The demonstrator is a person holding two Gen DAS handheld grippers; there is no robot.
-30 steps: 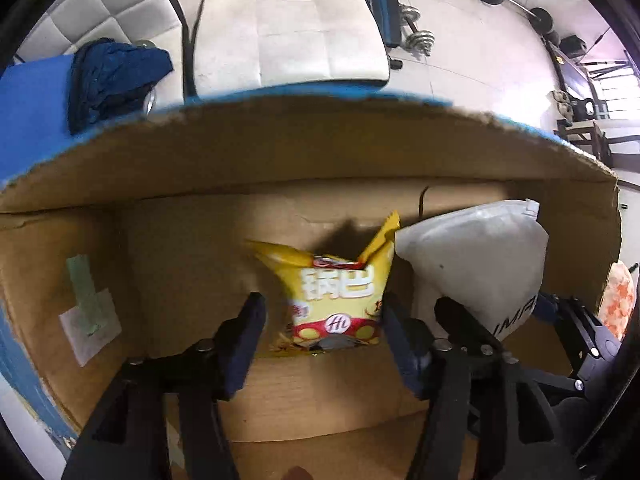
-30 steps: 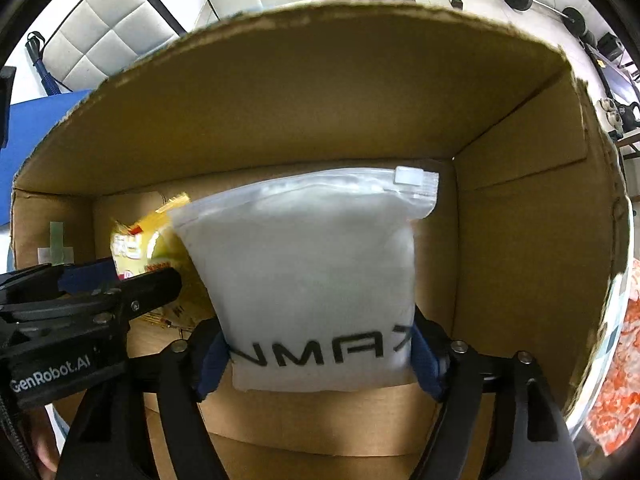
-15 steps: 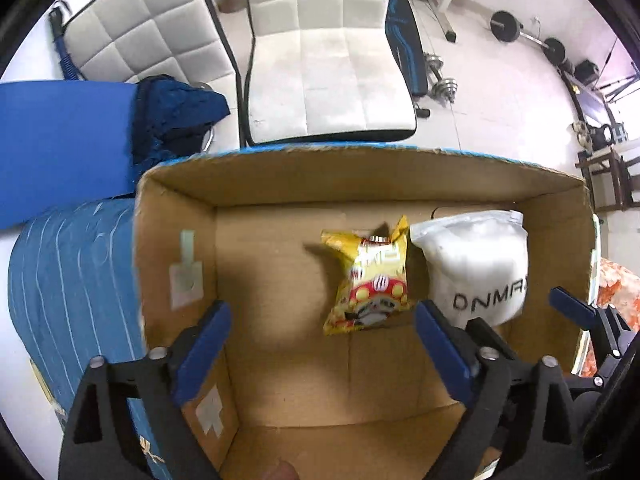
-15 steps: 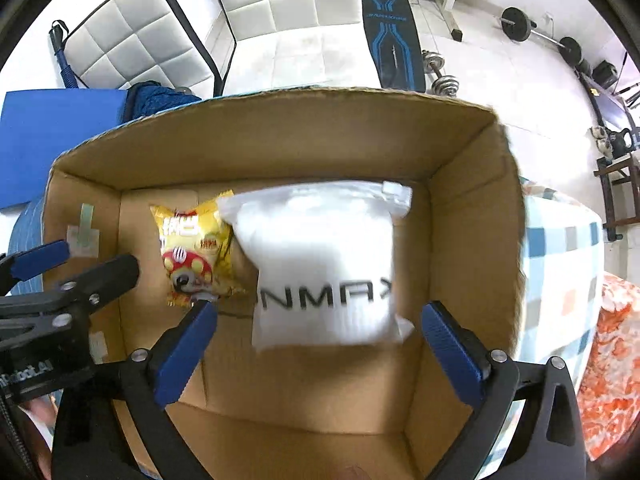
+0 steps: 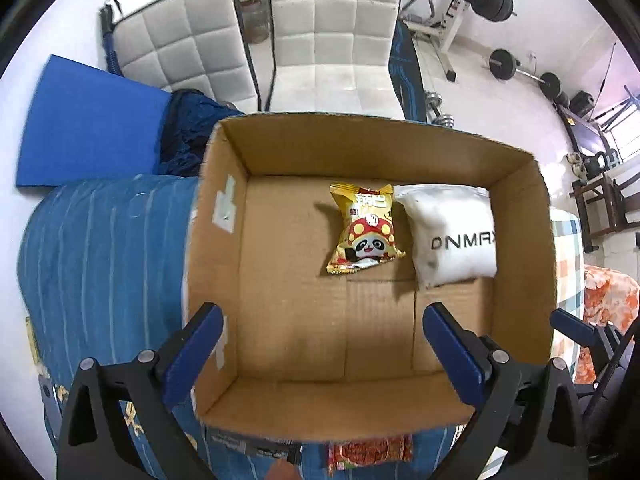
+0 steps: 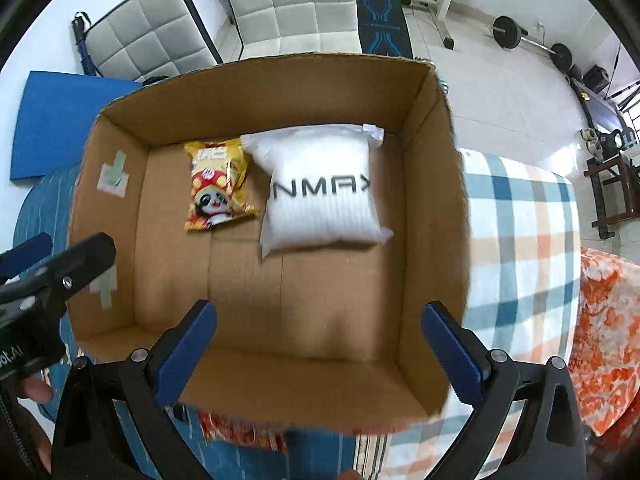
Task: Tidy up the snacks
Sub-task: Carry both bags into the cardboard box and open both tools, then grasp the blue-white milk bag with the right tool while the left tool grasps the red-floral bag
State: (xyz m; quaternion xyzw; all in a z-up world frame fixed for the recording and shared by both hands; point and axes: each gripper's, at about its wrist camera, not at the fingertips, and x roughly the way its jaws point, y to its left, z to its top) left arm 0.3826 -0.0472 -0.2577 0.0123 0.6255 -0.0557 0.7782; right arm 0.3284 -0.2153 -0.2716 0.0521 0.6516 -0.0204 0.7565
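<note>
An open cardboard box (image 5: 224, 272) (image 6: 436, 208) holds two packs lying flat side by side at its far end. On the left lies a yellow snack bag (image 5: 366, 230) (image 6: 218, 186) printed with a panda in a mushroom hat; to its right, a white zip pouch (image 5: 452, 236) (image 6: 322, 190) with black lettering. My left gripper (image 5: 320, 354) is open and empty above the box's near side. My right gripper (image 6: 320, 350) is likewise open and empty above the near wall. Both are well back from the packs.
The box rests on a blue striped cloth (image 5: 100, 256) and a checked cloth (image 6: 520, 248). A red snack pack (image 5: 370, 450) peeks out under the box's near edge. White padded chairs (image 5: 332, 36), a blue mat (image 5: 88, 120) and gym weights (image 6: 528, 40) lie beyond.
Both grippers let go of their packs and pulled back and up out of the box. The yellow bag and white pouch now lie flat on the box floor.
</note>
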